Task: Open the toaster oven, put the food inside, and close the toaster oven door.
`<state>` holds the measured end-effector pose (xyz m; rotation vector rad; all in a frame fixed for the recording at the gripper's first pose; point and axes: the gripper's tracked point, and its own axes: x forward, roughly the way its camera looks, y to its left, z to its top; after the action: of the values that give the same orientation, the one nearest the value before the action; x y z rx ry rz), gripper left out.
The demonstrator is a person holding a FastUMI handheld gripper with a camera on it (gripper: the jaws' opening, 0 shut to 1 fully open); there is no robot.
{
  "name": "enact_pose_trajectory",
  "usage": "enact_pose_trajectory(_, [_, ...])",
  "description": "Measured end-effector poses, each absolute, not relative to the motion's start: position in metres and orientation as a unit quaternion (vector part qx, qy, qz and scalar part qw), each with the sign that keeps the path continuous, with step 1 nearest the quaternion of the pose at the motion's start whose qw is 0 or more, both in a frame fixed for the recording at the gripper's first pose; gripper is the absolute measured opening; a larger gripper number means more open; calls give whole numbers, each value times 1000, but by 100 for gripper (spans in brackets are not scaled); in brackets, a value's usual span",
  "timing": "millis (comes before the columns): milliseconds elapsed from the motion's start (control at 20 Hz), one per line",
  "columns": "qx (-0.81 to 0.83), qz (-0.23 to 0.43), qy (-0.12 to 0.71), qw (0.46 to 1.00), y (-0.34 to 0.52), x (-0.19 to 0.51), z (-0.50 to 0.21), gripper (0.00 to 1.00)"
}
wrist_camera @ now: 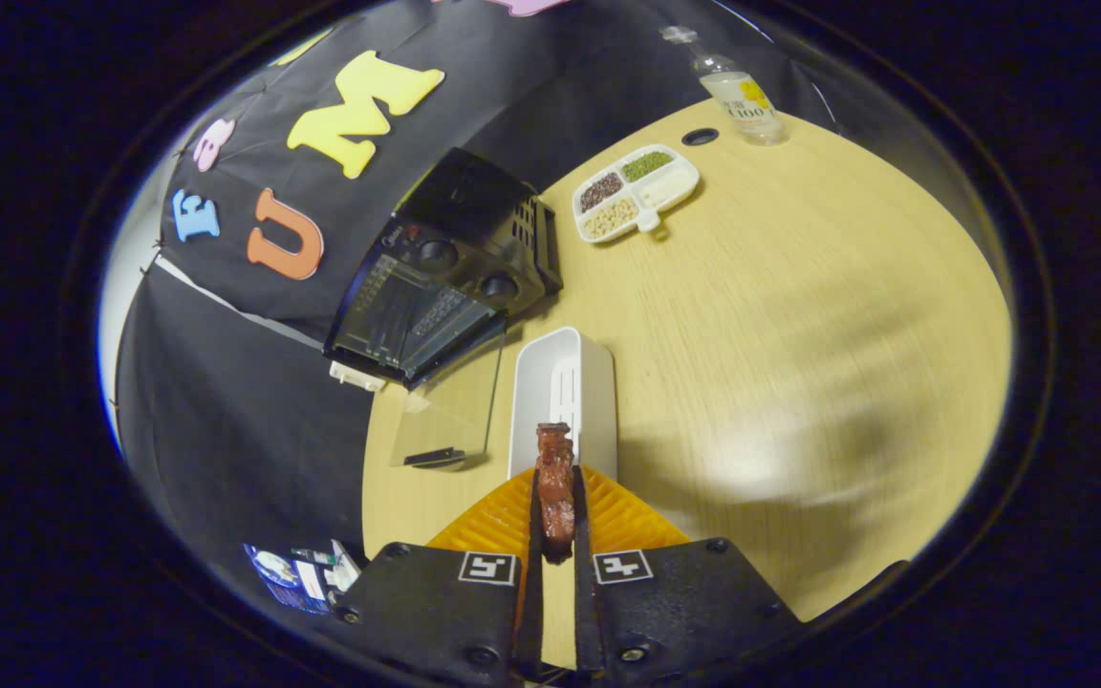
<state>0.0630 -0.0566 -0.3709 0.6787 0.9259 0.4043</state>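
Now | tool clenched on the food – thin hold | toaster oven door open, glass low – risk: food slips or strikes the door edge

Nothing here reads clearly to me. The bottle at one o'clock carries a printed label, too small to make out. The toaster oven at eleven o'clock bears a blurred mark by its knobs. My gripper, clamped on the food, wears two square coded tags.
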Motion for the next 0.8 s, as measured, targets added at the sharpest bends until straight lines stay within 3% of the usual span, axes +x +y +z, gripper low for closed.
enact_pose_trajectory(350, [357, 186, 373, 836, 7, 69, -304, 16])
enact_pose_trajectory(800, [476, 174, 294, 811, 128, 136, -292, 16])
